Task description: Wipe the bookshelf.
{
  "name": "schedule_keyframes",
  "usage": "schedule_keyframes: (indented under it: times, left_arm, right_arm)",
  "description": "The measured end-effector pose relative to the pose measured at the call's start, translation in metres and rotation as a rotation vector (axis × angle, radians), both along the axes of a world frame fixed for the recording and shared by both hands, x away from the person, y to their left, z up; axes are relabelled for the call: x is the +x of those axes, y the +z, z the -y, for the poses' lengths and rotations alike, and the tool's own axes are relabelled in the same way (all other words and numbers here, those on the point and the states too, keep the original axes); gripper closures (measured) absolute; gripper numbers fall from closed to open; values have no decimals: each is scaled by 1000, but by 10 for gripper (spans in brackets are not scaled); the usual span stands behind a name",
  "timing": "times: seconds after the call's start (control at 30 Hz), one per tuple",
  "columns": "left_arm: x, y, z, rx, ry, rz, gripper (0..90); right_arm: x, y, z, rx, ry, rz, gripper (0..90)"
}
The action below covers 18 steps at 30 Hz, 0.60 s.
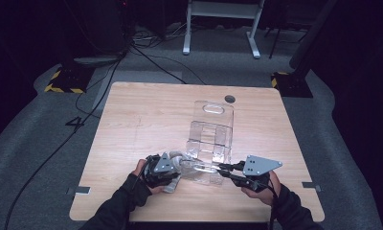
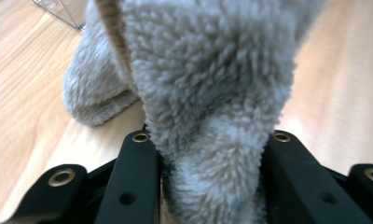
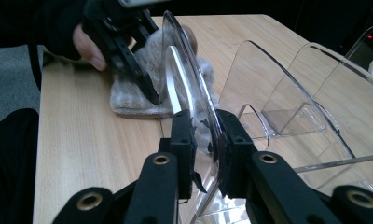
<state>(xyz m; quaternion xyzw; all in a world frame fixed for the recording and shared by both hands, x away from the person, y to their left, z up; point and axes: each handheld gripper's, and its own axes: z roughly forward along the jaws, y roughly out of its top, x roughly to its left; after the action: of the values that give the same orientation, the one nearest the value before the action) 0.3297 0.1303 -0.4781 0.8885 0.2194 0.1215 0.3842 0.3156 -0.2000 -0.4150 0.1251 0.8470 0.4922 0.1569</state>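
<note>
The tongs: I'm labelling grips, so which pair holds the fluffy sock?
The left tongs, clamped on the grey fluffy sock; the right tongs pinch the clear organiser's end wall.

A wooden table stands on grey floor, cables seemingly trailing.

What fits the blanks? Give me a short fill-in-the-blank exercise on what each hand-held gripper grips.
1. The left hand-held gripper is shut on a fluffy grey ____.
2. The right hand-held gripper clamps the end wall of a clear ____ organizer.
3. Both things rest on a ____ table.

Missing words: sock; plastic; wooden
</note>
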Motion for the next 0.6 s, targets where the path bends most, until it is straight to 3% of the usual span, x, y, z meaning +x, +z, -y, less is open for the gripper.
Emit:
schedule_keyframes:
  times: [0.1,0.27,0.4,0.53,0.6]
  left_arm:
    - [-10,6,-9,-26,27,-7,693]
    - [-24,27,-31,-190,59,25,697]
    - [-35,38,-37,-283,21,69,696]
    - [-46,49,-30,-351,-50,104,696]
    - [-50,52,-20,-328,-69,135,696]
  right_arm:
    - [0,0,-2,3,3,-3,793]
    - [0,-1,-6,10,11,-7,802]
    - [1,-1,-10,11,8,-8,808]
    - [2,-1,-11,14,6,-9,816]
    - [2,-1,-12,15,5,-14,823]
